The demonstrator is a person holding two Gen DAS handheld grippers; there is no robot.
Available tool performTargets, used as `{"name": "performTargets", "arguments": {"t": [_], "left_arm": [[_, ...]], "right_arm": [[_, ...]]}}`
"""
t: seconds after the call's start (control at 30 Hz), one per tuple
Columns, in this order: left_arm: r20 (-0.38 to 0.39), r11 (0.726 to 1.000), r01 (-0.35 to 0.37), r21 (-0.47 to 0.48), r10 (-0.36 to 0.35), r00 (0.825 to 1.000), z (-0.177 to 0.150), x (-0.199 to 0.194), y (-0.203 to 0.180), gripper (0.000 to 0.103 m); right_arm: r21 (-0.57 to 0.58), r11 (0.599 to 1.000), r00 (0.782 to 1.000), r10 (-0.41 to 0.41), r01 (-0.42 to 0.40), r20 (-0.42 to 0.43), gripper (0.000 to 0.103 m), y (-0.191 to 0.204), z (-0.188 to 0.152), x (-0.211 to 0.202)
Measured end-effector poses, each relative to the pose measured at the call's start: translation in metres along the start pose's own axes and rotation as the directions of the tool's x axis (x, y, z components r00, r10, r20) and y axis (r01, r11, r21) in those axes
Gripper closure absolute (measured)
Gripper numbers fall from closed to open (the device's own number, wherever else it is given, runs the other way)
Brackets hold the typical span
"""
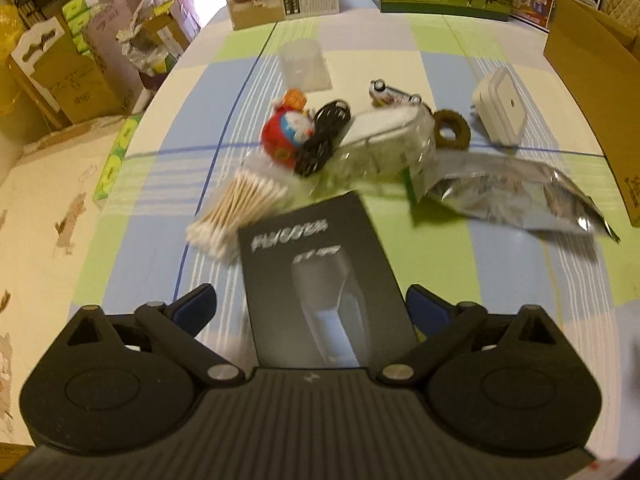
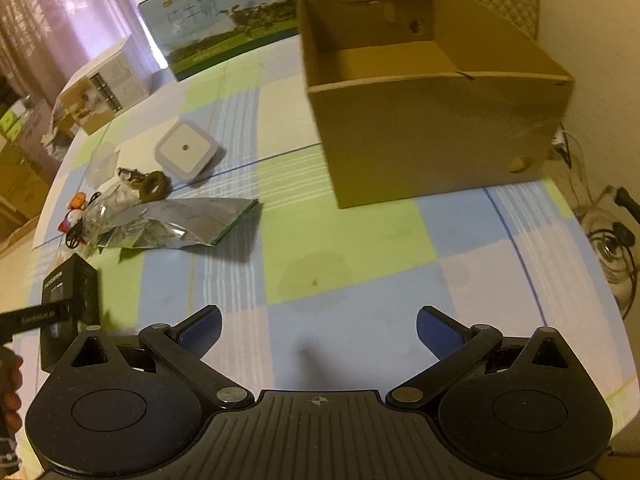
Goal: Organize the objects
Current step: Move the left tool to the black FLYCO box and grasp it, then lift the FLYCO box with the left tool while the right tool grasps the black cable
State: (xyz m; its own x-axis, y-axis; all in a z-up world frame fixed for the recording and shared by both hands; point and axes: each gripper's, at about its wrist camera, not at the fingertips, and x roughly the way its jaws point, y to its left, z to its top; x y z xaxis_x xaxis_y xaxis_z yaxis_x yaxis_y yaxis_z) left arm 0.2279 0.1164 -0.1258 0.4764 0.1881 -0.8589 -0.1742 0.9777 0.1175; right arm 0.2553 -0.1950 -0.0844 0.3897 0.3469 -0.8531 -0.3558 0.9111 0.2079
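Between the right gripper (image 2: 319, 332), its blue pads spread wide, and the open cardboard box (image 2: 436, 136) at one o'clock, the checked tablecloth (image 2: 360, 248) lies bare; the table's edge curves at three o'clock. Left gripper (image 1: 311, 304) clamps a black shaver box (image 1: 320, 280), silver-lettered, near the clutter at twelve o'clock

black grippers (image 2: 318, 330), blue ribbed pads (image 2: 202, 330).

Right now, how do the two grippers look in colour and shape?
Both look alike. The left gripper and the right gripper each have a black ribbed body, two round black housings, black linkage arms with silver pivot pins, and blue textured fingertips. The right gripper's body carries a small crosshair mark.
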Motion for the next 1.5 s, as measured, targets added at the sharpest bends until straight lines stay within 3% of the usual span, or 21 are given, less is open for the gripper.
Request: {"name": "performTargets", "arguments": {"t": [0.13, 0.27, 0.6, 0.8, 1.13, 1.27, 1.5], "left_arm": [[-0.012, 0.999, 0.046, -0.020, -0.046, 0.999, 0.000, 0.002, 0.012, 0.009], [-0.025, 0.995, 0.089, -0.037, -0.090, 0.996, 0.003, 0.006, 0.012, 0.022], [0.028, 0.991, 0.127, -0.042, -0.126, 0.992, 0.003, -0.017, 0.026, 0.024], [0.085, 0.989, 0.141, -0.045, -0.137, 0.987, 0.009, -0.048, 0.042, 0.024], [0.096, 0.979, 0.049, -0.199, -0.030, 0.995, 0.013, -0.052, 0.117, 0.024], [0.079, 0.968, 0.008, -0.250, 0.013, 0.997, 0.009, -0.048, 0.146, 0.024], [0.047, 0.956, -0.023, -0.292, 0.038, 0.998, 0.002, -0.037, 0.173, 0.024]], "right_arm": [[-0.039, 0.999, 1.000, 0.021, -0.021, -0.007, 0.002, 0.012, 0.004, 0.005], [-0.075, 0.996, 0.999, 0.040, -0.040, -0.003, 0.002, 0.024, 0.008, 0.009], [-0.242, 0.956, 0.979, 0.189, -0.165, 0.079, 0.002, 0.061, 0.021, 0.004], [-0.427, 0.872, 0.944, 0.312, -0.239, 0.110, 0.002, 0.109, 0.036, 0.012], [-0.703, 0.661, 0.902, 0.427, -0.262, 0.064, 0.027, 0.205, 0.034, 0.067], [-0.781, 0.584, 0.910, 0.412, -0.221, 0.050, 0.034, 0.236, 0.024, 0.093], [-0.799, 0.573, 0.932, 0.360, -0.185, 0.042, 0.049, 0.274, 0.012, 0.137]]}}
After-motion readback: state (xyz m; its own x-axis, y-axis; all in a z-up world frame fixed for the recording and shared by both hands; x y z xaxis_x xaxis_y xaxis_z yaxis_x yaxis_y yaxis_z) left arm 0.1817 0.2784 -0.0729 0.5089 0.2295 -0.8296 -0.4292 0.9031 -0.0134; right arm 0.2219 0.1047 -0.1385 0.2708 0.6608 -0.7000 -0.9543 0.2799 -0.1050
